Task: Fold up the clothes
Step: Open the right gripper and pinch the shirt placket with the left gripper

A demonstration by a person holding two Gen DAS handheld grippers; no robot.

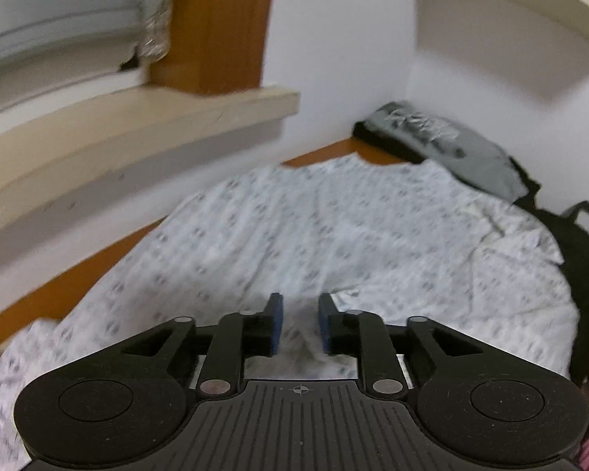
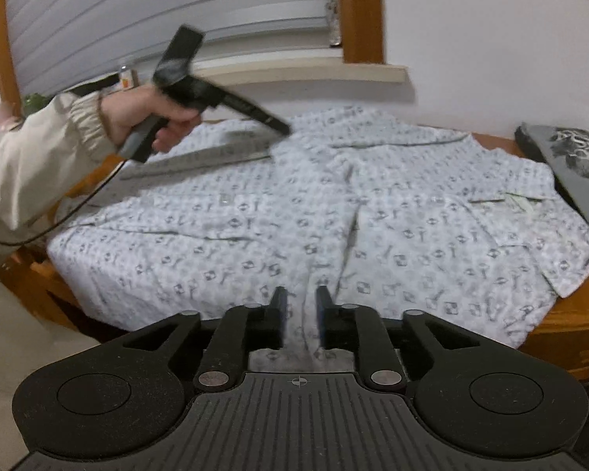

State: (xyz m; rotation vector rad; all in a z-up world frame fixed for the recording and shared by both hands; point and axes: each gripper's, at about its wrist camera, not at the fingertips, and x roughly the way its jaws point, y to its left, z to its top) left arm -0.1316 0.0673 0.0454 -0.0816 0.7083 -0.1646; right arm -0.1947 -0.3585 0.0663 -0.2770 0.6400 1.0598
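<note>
A white short-sleeved shirt (image 1: 333, 227) with a small grey print lies spread flat over a wooden table (image 1: 322, 155). My left gripper (image 1: 300, 302) hovers over its near part, jaws a little apart, with only the cloth below showing in the gap. The right wrist view shows the whole shirt (image 2: 373, 204), its collar to the right and a folded strip along its far left side. My right gripper (image 2: 300, 294) is open just above the near hem, nothing pinched. The left gripper (image 2: 278, 127) appears blurred over the shirt's far left, held by a hand (image 2: 137, 114).
A folded grey garment (image 2: 569, 157) with a dark print lies at the table's right end, also visible by the wall (image 1: 451, 145). A black bag (image 1: 585, 274) sits beside the shirt. A window sill (image 2: 314, 70) runs behind the table (image 2: 561, 325). A beige sleeve (image 2: 27, 165) and a cable (image 2: 59, 219) are at left.
</note>
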